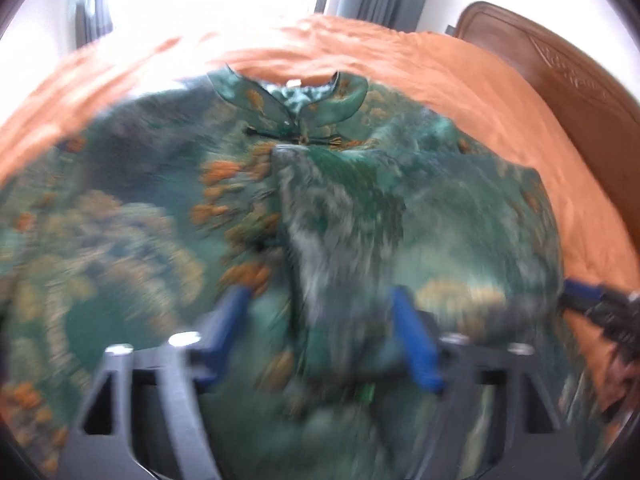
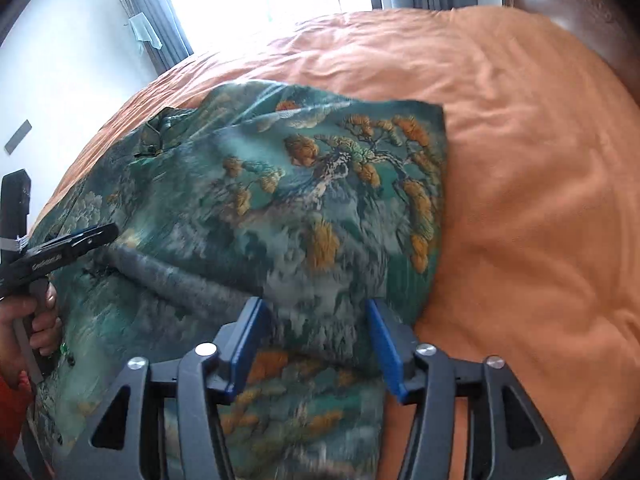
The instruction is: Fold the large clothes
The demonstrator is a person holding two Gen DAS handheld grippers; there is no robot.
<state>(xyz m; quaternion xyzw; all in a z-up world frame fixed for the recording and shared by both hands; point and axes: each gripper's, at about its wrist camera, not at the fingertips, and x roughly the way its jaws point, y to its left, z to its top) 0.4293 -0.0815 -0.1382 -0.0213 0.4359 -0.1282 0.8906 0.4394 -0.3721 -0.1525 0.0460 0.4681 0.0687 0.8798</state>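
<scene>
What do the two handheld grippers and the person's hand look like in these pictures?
Both the left gripper and the right gripper have black plastic frames with silver screws and two flat blue fingers. The left one carries small white lettering on its side. A bare hand grips its handle beside a red sleeve.

A green shirt (image 2: pixel 280 208) printed with orange trees lies spread on the orange bed (image 2: pixel 520 160), one side folded in to a straight edge. The right tool (image 2: pixel 316 344) hovers over its near part, blue fingers (image 2: pixel 250 340) spread apart — cloth shows between them. At far left, the left tool (image 2: pixel 86 240) points across the shirt, gripped by a hand (image 2: pixel 36 320).
</scene>
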